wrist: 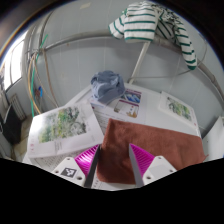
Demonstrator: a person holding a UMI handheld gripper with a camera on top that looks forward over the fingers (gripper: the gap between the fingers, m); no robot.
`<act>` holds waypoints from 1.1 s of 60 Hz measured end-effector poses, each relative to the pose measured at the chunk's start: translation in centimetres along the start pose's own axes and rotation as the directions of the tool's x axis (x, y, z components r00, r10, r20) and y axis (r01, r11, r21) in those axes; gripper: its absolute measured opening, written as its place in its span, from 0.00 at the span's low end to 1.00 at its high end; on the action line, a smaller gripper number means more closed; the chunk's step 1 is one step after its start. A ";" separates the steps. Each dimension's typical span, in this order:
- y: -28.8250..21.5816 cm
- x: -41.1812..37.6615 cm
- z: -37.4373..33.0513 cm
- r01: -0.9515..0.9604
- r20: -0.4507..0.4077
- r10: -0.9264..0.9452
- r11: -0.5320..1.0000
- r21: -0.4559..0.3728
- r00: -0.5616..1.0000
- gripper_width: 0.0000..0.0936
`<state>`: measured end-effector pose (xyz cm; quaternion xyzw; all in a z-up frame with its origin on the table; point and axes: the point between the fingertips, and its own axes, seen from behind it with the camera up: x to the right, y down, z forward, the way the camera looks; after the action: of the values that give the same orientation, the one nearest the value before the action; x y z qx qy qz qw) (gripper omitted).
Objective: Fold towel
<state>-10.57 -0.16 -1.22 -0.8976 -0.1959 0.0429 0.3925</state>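
A reddish-brown towel (pixel 152 140) lies flat on the table, spread out just ahead of my fingers and to the right, its near edge running in between them. My gripper (pixel 113 160) is open, with the magenta pads (pixel 88 157) on either side of the towel's near left part. Nothing is held. The fingers hover low over the towel's near edge.
A white table (pixel 85 100) carries printed sheets: one with a green picture (pixel 65 125) left of the fingers, others (pixel 178 108) beyond the towel. A blue crumpled cloth (pixel 107 86) lies further back. A green-and-white striped garment (pixel 150 22) hangs above on a pole.
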 end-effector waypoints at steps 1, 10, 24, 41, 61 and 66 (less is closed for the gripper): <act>0.0 0.0 0.1 -0.001 0.000 0.001 1.000 0.007 1.000 0.63; -0.2 2.3 0.7 -0.018 -0.060 0.020 0.999 0.032 0.998 0.05; -1.3 1.6 -0.1 -0.126 0.062 0.123 0.991 0.052 0.990 0.03; -5.5 16.2 -7.4 -0.341 0.064 0.335 0.920 0.196 0.940 0.04; 5.5 29.8 -3.9 -0.356 -0.195 0.364 0.931 0.076 0.911 0.04; 5.4 30.0 -4.0 -0.346 -0.214 0.357 0.934 0.089 0.909 0.05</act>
<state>19.64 5.31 -0.01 -0.9072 0.0161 0.0151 0.4201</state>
